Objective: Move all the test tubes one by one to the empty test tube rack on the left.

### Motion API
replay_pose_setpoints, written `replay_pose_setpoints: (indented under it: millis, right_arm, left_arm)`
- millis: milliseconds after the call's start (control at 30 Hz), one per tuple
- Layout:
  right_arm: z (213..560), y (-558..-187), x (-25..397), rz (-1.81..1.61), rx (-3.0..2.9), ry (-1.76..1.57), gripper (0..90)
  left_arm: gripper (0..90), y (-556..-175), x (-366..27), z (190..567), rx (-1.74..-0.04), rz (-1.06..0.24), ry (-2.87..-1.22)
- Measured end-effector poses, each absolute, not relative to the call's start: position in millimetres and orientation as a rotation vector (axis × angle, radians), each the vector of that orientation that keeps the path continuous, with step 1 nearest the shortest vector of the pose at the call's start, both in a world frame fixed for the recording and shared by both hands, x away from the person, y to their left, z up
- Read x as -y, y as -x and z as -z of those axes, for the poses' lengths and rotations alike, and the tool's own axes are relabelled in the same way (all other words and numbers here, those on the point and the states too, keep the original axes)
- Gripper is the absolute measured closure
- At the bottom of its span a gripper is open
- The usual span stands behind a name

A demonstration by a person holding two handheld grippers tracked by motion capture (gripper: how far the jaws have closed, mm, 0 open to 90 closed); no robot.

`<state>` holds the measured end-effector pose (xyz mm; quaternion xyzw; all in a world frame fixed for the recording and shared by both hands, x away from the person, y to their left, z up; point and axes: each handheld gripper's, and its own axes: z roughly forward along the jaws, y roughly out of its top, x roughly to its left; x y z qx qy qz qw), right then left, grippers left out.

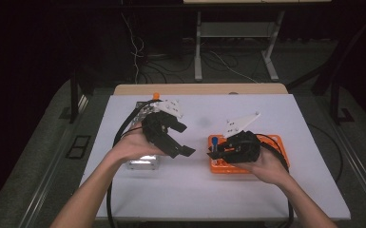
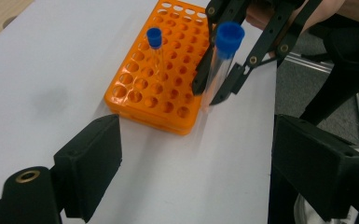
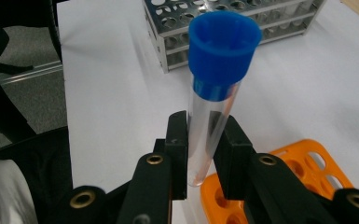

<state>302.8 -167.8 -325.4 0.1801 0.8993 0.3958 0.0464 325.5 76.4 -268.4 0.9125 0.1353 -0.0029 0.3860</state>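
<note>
Blue-capped tube (image 3: pixel 214 107) stands clamped between the right tool's (image 3: pixel 204 154) jaws above the orange rack (image 2: pixel 161 88) — left tool (image 2: pixel 196 168) gapes wide, empty.

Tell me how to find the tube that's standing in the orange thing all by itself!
Look at the white table, then find the orange rack full of round holes on its right side. One clear tube with a blue cap stands upright in a hole there. The other blue-capped tube isn't in any hole; the right gripper pinches it at the rack's edge.
</note>
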Motion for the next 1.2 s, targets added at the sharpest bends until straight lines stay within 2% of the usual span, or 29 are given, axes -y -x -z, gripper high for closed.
replay_pose_setpoints:
  millis: [167, 433, 733, 900, 1100, 1200]
  right_arm:
    - [322, -305, 157, -1.215, -2.758, -0.528, 76.3]
    - [322, -308, 139, -1.22, -2.779, -0.489, 76.3]
    - [323, -307, 124, -1.221, -2.798, -0.453, 76.2]
    - [324, -307, 121, -1.224, -2.794, -0.447, 76.2]
    - [325, -307, 120, -1.232, -2.799, -0.448, 75.4]
    - [323, -307, 123, -1.242, -2.789, -0.467, 68.1]
  left_arm:
    - [21.5, -329, -70, 262, -0.311, 0.012, -2.339]
    - [36.8, -331, -60, 262, -0.26, 0.039, -2.378]
    - [58.3, -331, -55, 267, -0.192, 0.062, -2.428]
    - [73.4, -331, -57, 269, -0.174, 0.078, -2.434]
    - [74.5, -332, -58, 269, -0.179, 0.097, -2.434]
    - [74.6, -335, -62, 266, -0.196, 0.091, -2.429]
